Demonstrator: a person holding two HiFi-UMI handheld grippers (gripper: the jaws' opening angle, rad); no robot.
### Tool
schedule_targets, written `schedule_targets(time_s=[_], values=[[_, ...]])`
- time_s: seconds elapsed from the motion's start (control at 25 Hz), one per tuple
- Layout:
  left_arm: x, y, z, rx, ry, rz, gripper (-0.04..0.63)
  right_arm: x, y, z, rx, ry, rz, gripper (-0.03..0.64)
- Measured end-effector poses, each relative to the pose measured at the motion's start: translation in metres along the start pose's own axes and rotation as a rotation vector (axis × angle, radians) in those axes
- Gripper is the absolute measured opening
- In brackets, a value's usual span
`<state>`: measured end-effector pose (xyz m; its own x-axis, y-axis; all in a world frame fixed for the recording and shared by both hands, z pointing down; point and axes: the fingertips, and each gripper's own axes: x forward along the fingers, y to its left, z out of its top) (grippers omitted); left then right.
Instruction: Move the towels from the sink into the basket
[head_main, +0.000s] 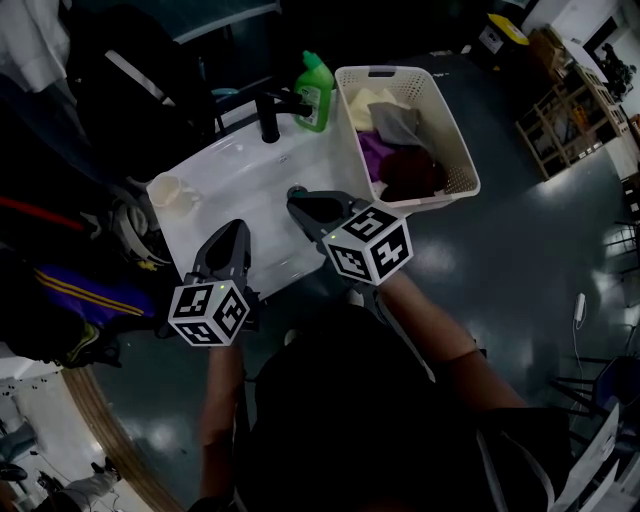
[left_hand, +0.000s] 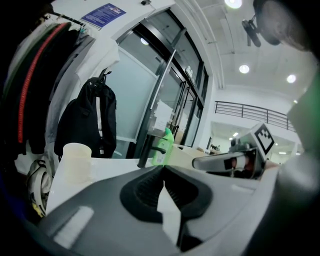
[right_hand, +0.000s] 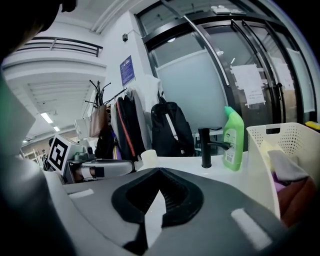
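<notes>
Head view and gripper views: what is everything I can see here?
sink: one, white, centre
faucet: one, black, at the sink's back edge
bottle: one, green, beside the faucet
cup: one, cream, on the sink's left corner
basket: one, cream, right of the sink
towels: at least four, yellow, grey, purple, dark red, in the basket
backpack: one, black, hanging behind the sink
left gripper: one, grey, shut, empty, over the sink
right gripper: one, grey, shut, empty, near the drain

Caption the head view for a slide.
Shut, the left hand-held gripper and right hand-held gripper hover above the white sink; towels lie in the basket.
</notes>
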<state>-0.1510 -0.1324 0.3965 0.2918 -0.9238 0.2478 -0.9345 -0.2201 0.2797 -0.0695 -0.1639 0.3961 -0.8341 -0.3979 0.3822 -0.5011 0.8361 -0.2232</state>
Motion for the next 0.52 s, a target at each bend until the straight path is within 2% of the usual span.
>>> schedule_targets(time_s=[0.52], values=[[-0.0017, -0.0071, -0.0014, -0.012, 0.002, 0.005, 0.009, -0.0023, 0.0012, 0.0018, -0.017, 0.005, 0.018, -0.003]])
